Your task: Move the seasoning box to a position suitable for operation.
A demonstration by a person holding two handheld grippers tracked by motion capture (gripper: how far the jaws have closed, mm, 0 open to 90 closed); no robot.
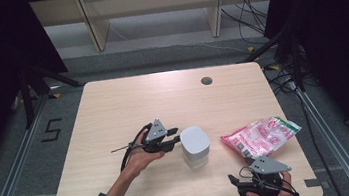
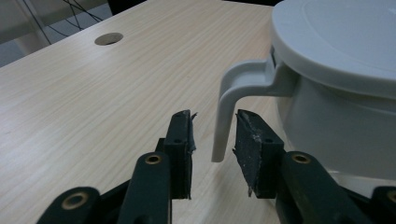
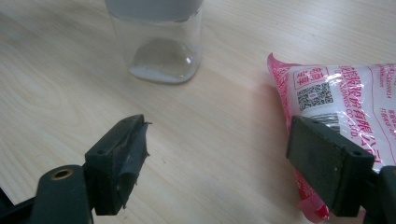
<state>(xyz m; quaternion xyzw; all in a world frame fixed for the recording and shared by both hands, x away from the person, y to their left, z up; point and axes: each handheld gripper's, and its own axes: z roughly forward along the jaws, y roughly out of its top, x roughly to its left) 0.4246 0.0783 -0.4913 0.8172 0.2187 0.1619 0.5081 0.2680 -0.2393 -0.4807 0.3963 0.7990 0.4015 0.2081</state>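
One clear jar point(image 1: 195, 147), grey handle point(image 2: 232, 100)

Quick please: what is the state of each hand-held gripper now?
Left hand-held gripper: open, jaws around the jar's handle, pads not yet pressing it.
Right hand-held gripper: open wide, holding nothing, beside the pink bag.

Cut edges, covered parts, unreadable print

In the left gripper view the white-lidded container point(image 2: 336, 84) runs off the top and right edges, and the lower end of its handle point(image 2: 229, 107) sits between the jaws, with contact not discernible. In the right gripper view the same container loses its upper part at the top edge, while the pink packet point(image 3: 336, 93) is cut by the right edge and partly covered by one jaw; its print is too small to read. In the high view the right gripper point(image 1: 238, 181) is partly cropped at the bottom edge.
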